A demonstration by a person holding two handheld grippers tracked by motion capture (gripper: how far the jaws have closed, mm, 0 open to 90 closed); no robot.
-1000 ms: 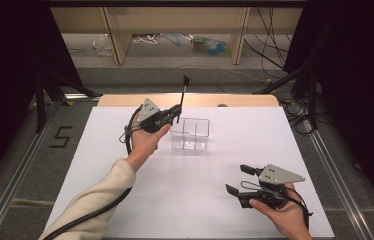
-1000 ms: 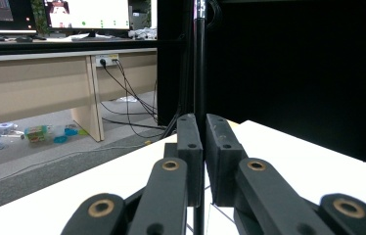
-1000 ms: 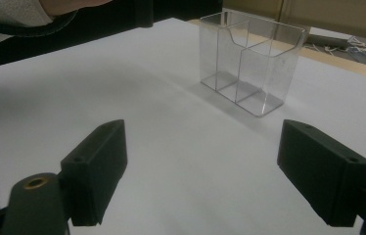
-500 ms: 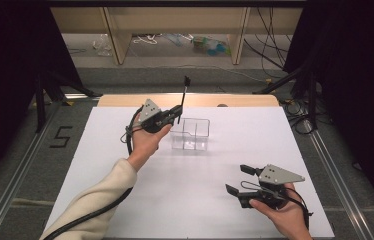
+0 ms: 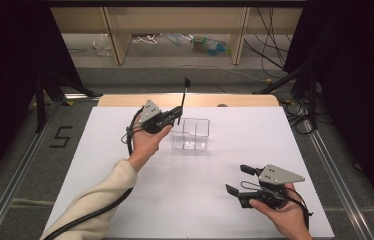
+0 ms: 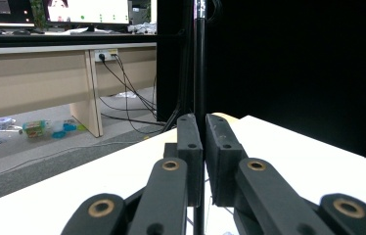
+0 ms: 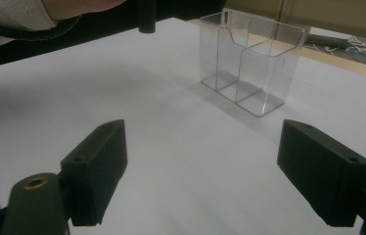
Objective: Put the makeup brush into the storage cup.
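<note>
A thin black rod (image 5: 183, 97) stands nearly upright, with my left gripper (image 5: 176, 114) shut on its lower part, just left of a clear two-compartment box (image 5: 191, 134). In the left gripper view the rod (image 6: 199, 58) rises between the pressed jaws of the left gripper (image 6: 203, 128). My right gripper (image 5: 236, 179) stands open above the table's front right, with nothing between its jaws. The right gripper view looks past that gripper (image 7: 217, 161) to the clear box (image 7: 249, 63), whose compartments look empty, and to the rod's lower end (image 7: 147, 19) hanging above the table.
The white table sheet (image 5: 95, 165) spreads around the box. A wooden edge (image 5: 125, 101) runs along the table's back. Beyond it lie cables and small items on the floor (image 5: 210, 46). Metal rails (image 5: 20, 165) flank the table.
</note>
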